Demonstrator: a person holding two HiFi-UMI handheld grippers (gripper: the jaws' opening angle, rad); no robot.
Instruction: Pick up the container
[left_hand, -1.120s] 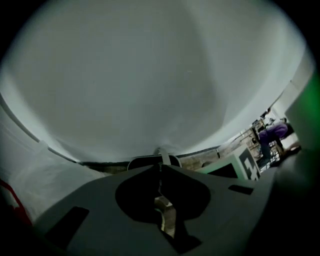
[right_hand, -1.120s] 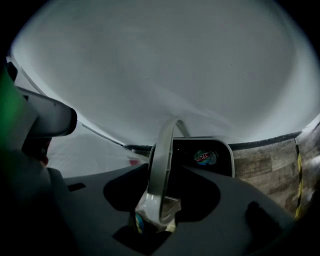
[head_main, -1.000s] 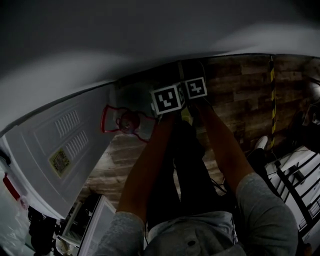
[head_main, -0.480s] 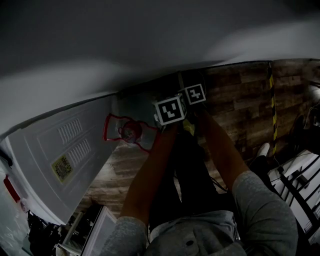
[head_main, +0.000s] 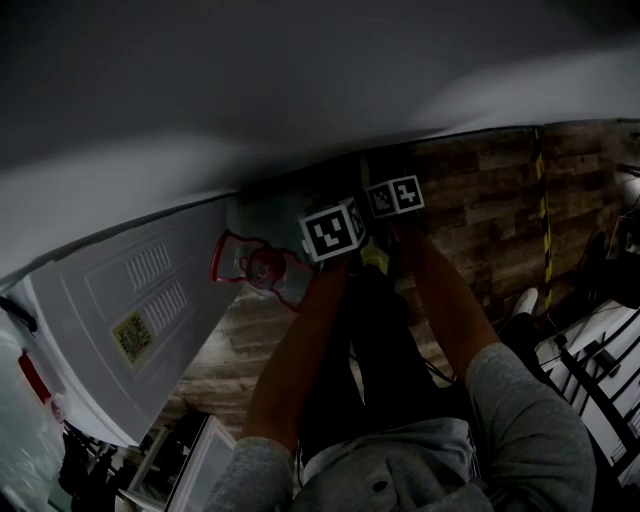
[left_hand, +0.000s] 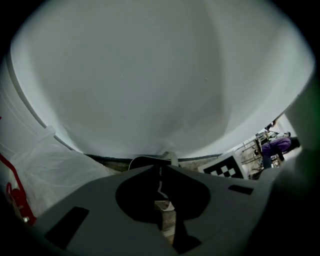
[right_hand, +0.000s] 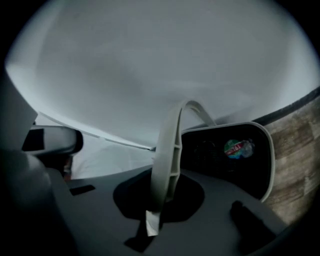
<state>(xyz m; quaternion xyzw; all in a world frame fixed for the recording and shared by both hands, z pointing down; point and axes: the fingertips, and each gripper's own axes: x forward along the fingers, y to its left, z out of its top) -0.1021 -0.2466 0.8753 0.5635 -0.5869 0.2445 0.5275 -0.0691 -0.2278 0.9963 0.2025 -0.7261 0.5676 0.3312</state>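
The container (right_hand: 227, 157) is a dark tub with a pale rim and a pale arched handle (right_hand: 167, 160). It stands on wood floor against a big white surface. My right gripper (right_hand: 156, 202) is shut on that handle, which runs up between its jaws. My left gripper (left_hand: 161, 186) is shut, its jaws meeting in a thin seam, with the tub's rim (left_hand: 145, 160) just beyond them. In the dim head view both marker cubes, left (head_main: 333, 230) and right (head_main: 393, 196), sit side by side and hide the container.
A clear plastic bag with red print (head_main: 255, 268) lies left of the grippers. A white panel with vents and a label (head_main: 140, 300) leans at the left. Wood floor (head_main: 480, 190) with a yellow-black strip (head_main: 545, 200) spreads right. The person's legs fill the middle.
Both marker cubes have drifted a little lower in the head view and stay side by side. The bag and the panel keep their places.
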